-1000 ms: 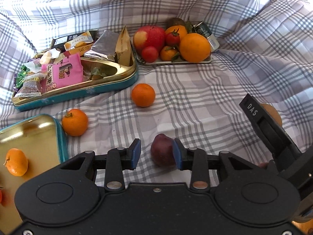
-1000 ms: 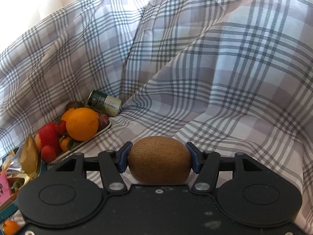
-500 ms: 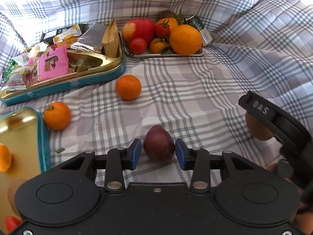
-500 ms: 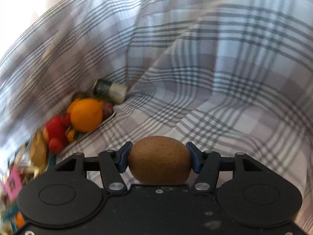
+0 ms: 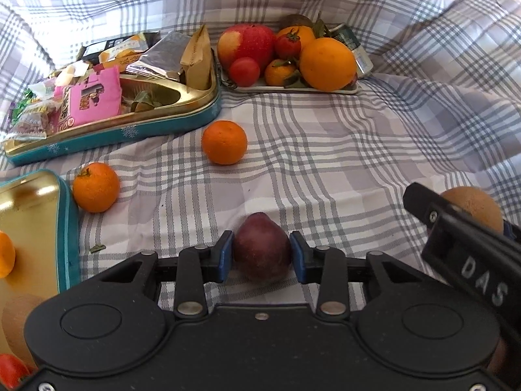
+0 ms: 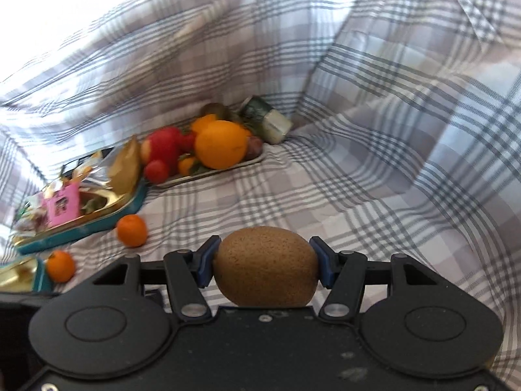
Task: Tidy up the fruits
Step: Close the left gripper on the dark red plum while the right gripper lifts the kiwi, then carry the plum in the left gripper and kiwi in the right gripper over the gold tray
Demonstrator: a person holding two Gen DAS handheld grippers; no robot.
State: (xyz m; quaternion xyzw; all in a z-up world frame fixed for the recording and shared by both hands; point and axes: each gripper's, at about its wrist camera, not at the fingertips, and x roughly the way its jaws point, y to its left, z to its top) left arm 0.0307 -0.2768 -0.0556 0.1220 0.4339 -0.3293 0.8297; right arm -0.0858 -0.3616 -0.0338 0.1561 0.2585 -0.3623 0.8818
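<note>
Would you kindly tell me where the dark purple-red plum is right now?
In the left wrist view, the dark purple-red plum sits low and central on the checked cloth, between the closing jaws of the left gripper, nearer than the two loose tangerines.

a grey-and-white checked cloth (image 5: 325, 150) covers the surface, rumpled up at the back and right. directly on it lie a teal-and-gold tin (image 5: 136, 130) of snack packets, a white fruit tray (image 5: 293, 88), a second gold tin (image 5: 65, 221), two loose tangerines (image 5: 224, 142) (image 5: 95, 191) and a dark red fruit (image 5: 262, 247).
</note>
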